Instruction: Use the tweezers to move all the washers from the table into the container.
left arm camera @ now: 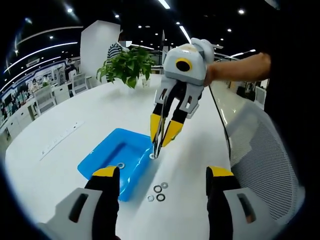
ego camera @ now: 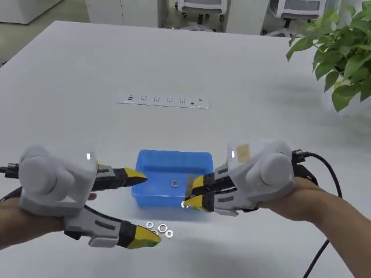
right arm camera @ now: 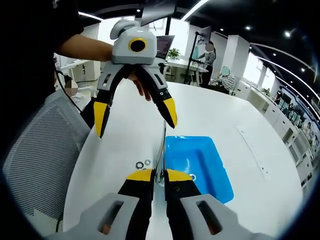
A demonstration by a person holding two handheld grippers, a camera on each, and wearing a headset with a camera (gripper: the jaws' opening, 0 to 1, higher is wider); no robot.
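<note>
Gripping tweezers (right arm camera: 162, 145), right gripper (right arm camera: 154, 176) fingers closed; left gripper (left arm camera: 163, 173) fingers spread, washers (left arm camera: 158, 189) just beside one.

Tips of the tweezers (right arm camera: 162, 150) are too small to make out.

Squeezing thin tweezers (right arm camera: 161, 150) tight with the right gripper (right arm camera: 159, 176), just beside the blue container (right arm camera: 210, 165). Small washers (right arm camera: 143, 164) lying on the white table (right arm camera: 115, 150) nearby. Farther up, left gripper (right arm camera: 135, 117) spread wide apart.

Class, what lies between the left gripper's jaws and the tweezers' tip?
A few loose washers on the table, beside the blue container, in the left gripper view.
</note>
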